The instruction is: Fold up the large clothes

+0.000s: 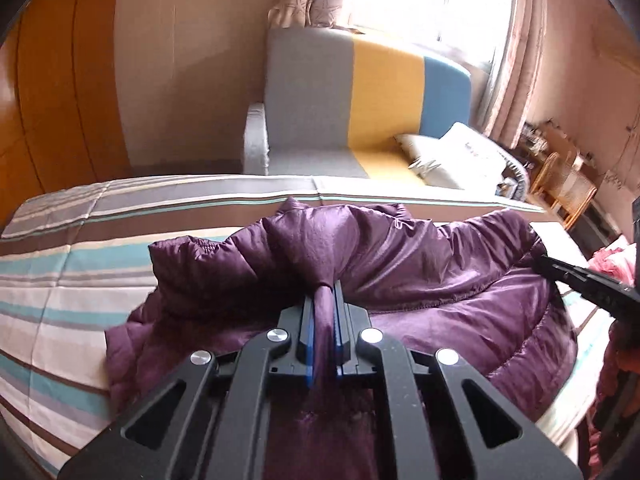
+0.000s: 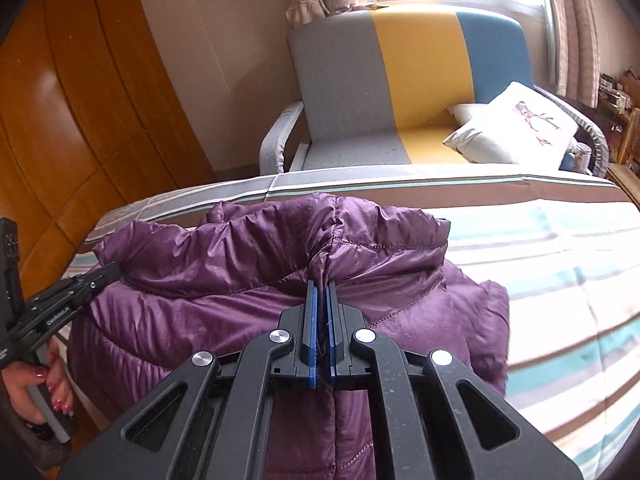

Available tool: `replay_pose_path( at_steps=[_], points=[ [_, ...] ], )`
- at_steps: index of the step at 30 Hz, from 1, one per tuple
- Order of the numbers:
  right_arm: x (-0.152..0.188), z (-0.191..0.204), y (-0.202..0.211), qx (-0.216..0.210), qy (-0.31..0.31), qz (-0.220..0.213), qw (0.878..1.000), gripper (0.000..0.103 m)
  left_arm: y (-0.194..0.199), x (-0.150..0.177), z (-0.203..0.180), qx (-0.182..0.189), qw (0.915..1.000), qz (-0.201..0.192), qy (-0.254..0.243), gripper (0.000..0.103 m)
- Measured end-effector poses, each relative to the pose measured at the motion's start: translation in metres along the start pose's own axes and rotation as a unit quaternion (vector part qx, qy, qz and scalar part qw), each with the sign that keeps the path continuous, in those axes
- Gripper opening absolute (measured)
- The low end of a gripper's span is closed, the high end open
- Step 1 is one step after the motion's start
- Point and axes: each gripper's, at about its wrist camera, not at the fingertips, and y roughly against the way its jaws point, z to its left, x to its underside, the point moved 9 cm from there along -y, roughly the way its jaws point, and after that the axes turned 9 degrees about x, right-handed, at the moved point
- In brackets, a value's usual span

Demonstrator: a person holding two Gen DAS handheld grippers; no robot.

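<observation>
Purple jacket (image 1: 420, 264) fabric pinched between both the left gripper (image 1: 325, 292) and right gripper (image 2: 320, 292) fingers

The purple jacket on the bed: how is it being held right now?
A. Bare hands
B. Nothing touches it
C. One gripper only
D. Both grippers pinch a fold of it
D: the left gripper and the right gripper are each shut on a bunched fold of the jacket.

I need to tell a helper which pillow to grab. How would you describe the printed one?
Look past the striped bed to the grey, yellow and blue sofa under the window. Two pale pillows lie at its blue end; the printed pillow lies on top, the only one with a dark pinkish motif.
</observation>
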Motion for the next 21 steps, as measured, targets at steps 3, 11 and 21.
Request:
replay_pose_path(
  at_steps=[3, 11, 21],
  points=[
    [-0.001, -0.001, -0.019, 0.004, 0.010, 0.013, 1.000, 0.004, -0.023, 0.001, 0.007, -0.019, 0.9995, 0.022, -0.010, 0.007],
    [0.009, 0.000, -0.071, 0.013, 0.031, 0.038, 0.999, 0.004, -0.067, 0.016, 0.027, -0.048, 0.9975, 0.051, -0.007, 0.011],
    [0.029, -0.011, -0.102, 0.004, 0.000, 0.035, 0.999, 0.006, -0.094, 0.038, 0.045, -0.034, 0.9985, 0.036, 0.024, 0.023]
  ],
)
